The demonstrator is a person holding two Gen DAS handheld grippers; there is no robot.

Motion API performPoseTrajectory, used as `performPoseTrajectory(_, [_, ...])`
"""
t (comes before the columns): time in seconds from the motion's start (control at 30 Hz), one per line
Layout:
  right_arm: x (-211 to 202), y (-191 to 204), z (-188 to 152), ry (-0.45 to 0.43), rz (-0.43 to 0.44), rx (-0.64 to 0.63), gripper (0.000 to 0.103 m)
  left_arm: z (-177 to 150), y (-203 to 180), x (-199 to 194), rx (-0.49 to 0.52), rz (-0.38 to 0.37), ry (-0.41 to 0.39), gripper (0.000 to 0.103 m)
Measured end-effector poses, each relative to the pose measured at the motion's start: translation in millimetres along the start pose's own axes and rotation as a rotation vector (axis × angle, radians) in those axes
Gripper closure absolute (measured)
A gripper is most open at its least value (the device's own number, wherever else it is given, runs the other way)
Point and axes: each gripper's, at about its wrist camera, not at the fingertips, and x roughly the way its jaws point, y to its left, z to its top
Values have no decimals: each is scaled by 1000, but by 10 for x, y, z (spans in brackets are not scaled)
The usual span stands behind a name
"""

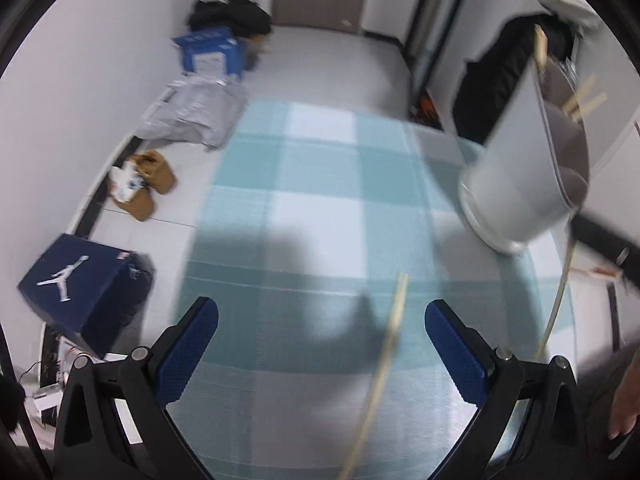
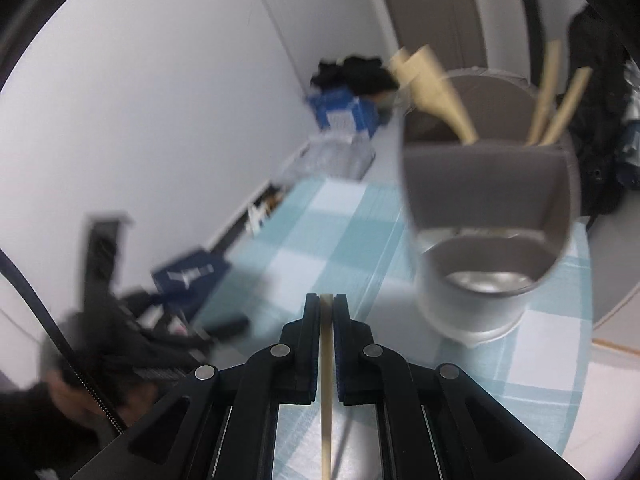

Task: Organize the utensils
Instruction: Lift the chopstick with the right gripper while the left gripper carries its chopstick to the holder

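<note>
Utensil holder (image 2: 486,216): grey-white cylinder, internal divider, upright on checked tablecloth (image 2: 320,224).
Wooden utensils (image 2: 436,92): flat-bladed piece and two slim handles, standing tilted in holder's rear compartment.
Chopstick (image 2: 326,360): thin, pale wood, clamped between closed right gripper (image 2: 327,300) pads, just short of holder's front.

Utensil holder (image 2: 486,216): motion-blurred, wooden utensils' (image 2: 560,108) lower ends hidden inside; chopstick (image 2: 326,392) cut off by bottom edge; left gripper (image 2: 120,320) smeared beyond reading.
</note>
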Motion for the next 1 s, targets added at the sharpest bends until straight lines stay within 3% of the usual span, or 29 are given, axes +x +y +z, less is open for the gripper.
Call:
performPoseTrajectory(0.17, [-315, -276, 7, -89, 37, 93, 97, 4, -226, 148, 74, 12, 54, 3])
performPoseTrajectory(0.27, [-394, -384, -25, -119, 51, 130, 97, 11, -323, 247, 101, 20, 88, 13])
performPoseTrajectory(0.33, [-462, -450, -69, -137, 57, 154, 97, 9, -337, 287, 104, 27, 106, 25])
performPoseTrajectory(0.47, [-615, -626, -116, -155, 65, 169, 97, 10, -359, 353, 112, 45, 130, 34])
performPoseTrajectory(0.5, [-618, -622, -127, -158, 62, 163, 97, 7, -379, 373, 120, 52, 137, 40])
performPoseTrajectory(0.67, [-587, -639, -154, -153, 69, 166, 97, 21, -456, 376, 134, 68, 139, 45])
performPoseTrajectory(0.83, [-638, -677, -160, -160, 72, 163, 97, 55, -536, 387, 153, 78, 130, 74])
performPoseTrajectory(1.0, [-670, -660, -174, -163, 69, 147, 97, 66, -599, 405, 169, 67, 131, 94])
